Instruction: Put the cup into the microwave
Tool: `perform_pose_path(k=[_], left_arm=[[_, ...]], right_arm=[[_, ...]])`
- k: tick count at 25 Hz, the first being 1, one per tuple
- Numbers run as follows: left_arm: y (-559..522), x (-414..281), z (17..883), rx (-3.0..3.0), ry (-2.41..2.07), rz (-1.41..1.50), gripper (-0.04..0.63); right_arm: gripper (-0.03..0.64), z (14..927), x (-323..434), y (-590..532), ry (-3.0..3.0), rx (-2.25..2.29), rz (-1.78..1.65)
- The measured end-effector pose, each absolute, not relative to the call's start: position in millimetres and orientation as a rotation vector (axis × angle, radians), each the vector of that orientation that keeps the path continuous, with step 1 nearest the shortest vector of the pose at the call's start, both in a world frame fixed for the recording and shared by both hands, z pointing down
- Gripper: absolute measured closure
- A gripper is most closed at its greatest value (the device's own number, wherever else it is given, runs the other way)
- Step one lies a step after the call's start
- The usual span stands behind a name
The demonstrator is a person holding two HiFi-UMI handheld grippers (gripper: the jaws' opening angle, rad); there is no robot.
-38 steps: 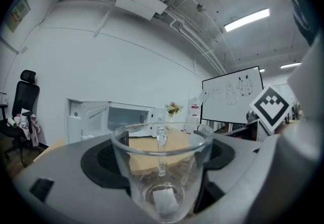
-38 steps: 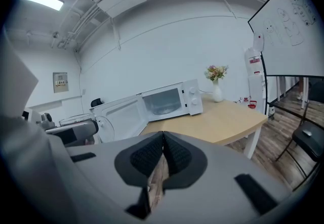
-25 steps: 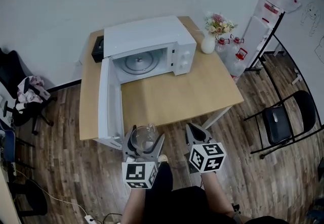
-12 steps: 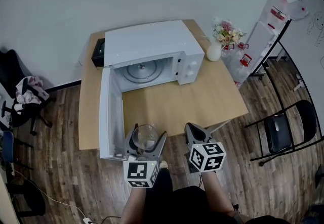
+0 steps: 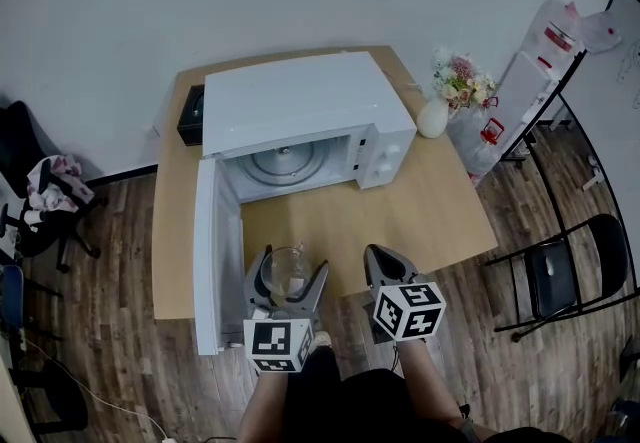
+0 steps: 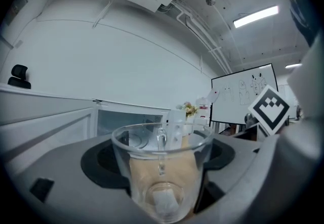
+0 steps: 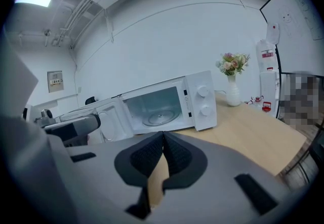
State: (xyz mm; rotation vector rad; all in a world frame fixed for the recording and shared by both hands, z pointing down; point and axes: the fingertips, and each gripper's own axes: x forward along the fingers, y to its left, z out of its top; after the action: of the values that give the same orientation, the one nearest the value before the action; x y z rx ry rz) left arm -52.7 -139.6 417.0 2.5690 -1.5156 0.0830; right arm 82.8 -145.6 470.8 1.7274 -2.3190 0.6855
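Observation:
My left gripper point(image 5: 287, 277) is shut on a clear glass cup point(image 5: 285, 272), held upright at the table's near edge; in the left gripper view the cup point(image 6: 161, 170) fills the space between the jaws. The white microwave point(image 5: 300, 109) stands at the back of the wooden table point(image 5: 420, 211), its door point(image 5: 207, 256) swung fully open toward me on the left, and its glass turntable point(image 5: 285, 162) is bare. My right gripper point(image 5: 385, 269) hovers to the right of the cup, shut with nothing in it point(image 7: 162, 154). The microwave point(image 7: 169, 106) lies ahead and to the left in the right gripper view.
A white vase of flowers point(image 5: 440, 109) stands on the table right of the microwave. A black box point(image 5: 190, 116) sits behind the microwave's left side. A folding chair point(image 5: 565, 271) stands at the right, an office chair with clothes point(image 5: 50, 196) at the left.
The microwave and table have drawn a little nearer and shifted in the head view. Both grippers hold the same pose, the cup still in the left one.

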Motion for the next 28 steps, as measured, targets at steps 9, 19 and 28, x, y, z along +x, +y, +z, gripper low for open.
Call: perform_pose_path(k=[9,19,28], left_arm=[[-177,-56,418,2.568,-1.531,0.073,0.181],[-181,-58,418,2.558,-1.532,0.069,0.181],[-168,-54,426,2.525,-1.534,0.071,0.181]], right_arm=[[0.623,474,77,-186,-2.331,1.705,0.678],[0.623,476,75,-193,-2.323,1.694,0.692],[0.623,485,82,-174,-2.304,1.669,0.729]])
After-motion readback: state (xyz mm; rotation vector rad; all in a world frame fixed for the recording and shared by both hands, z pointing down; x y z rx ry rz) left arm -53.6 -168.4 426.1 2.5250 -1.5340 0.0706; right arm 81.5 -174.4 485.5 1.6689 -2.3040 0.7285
